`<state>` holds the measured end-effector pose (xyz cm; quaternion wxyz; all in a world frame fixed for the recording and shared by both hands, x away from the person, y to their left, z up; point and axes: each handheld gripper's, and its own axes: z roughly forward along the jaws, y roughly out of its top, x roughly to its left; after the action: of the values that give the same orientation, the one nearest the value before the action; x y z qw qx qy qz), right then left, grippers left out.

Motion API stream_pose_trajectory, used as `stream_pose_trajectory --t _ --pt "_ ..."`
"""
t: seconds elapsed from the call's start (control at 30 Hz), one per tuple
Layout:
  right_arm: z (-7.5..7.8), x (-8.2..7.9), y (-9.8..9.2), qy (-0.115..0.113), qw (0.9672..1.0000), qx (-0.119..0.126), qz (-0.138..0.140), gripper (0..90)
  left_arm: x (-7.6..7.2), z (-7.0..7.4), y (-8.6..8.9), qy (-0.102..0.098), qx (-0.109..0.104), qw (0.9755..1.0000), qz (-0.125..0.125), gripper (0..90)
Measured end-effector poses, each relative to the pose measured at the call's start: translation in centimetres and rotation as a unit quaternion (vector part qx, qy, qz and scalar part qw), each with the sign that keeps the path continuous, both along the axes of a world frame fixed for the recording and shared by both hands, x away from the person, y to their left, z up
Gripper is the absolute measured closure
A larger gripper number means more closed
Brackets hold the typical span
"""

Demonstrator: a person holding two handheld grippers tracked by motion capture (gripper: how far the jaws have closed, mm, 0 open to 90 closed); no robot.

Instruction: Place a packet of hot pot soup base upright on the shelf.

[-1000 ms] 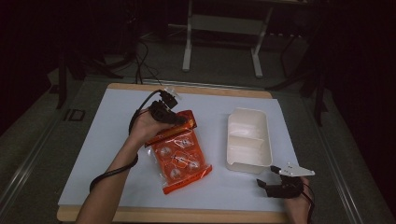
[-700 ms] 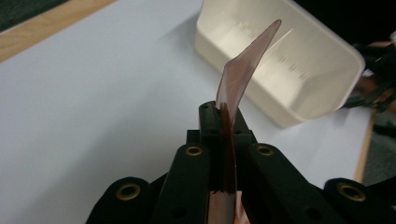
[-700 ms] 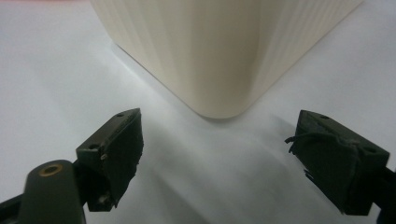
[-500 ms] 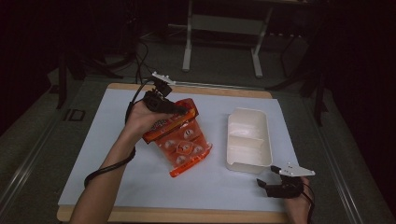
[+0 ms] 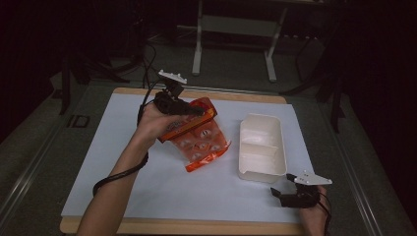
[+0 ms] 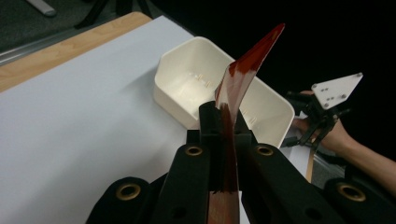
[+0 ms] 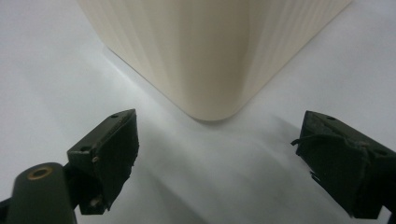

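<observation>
Clamped tight, the left gripper point(image 5: 196, 110) has its two black jaws pinching the top edge of a glossy orange plastic packet point(image 5: 196, 137) with round pale pieces printed or showing on its face. From the high view, the packet hangs off the jaws at a tilt, its upper end at the gripper and its lower corner down close to the white sheet covering the wooden table point(image 5: 128, 172); whether that corner touches the sheet is hard to tell. In the left gripper view, the packet's edge point(image 6: 243, 70) runs straight up between the closed jaws as a thin red-orange blade, seen edge-on, with the cream-coloured rectangular plastic tray point(image 6: 205, 79) lying beyond it on the sheet.

Over to that tray in the high view: it point(image 5: 260, 147) sits just right of the hanging packet, apart from it, a low divider splitting it into two compartments. Both look bare inside.

Down at the near right corner, the right gripper point(image 5: 278, 194) rests low by the table edge, the grey three-cornered plate on top, a hand behind it. Its jaws stand wide apart with nothing between them. The right gripper view confirms it: two black pads point(image 7: 112, 149) spread to either side, and a rounded corner of the cream tray point(image 7: 210, 60) straight ahead, near but not touched.

A black cable loops from the left gripper back along the person's forearm.
</observation>
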<state>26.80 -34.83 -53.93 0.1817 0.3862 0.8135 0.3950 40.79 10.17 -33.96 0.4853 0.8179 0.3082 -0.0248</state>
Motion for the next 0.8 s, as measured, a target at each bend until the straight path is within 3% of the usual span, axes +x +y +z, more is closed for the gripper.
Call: stream_pose_trajectory --t 0.3,0.8 --pt "0.0 0.0 0.0 0.000 1.0000 0.001 0.000 12.4 0.1 1.0 -0.3 -0.008 -0.029 0.9995 0.006 90.0" --pt "0.0 0.0 0.0 -0.001 1.0000 0.000 0.002 12.5 0.4 2.4 -0.7 -0.035 -0.058 0.9974 0.023 90.0"
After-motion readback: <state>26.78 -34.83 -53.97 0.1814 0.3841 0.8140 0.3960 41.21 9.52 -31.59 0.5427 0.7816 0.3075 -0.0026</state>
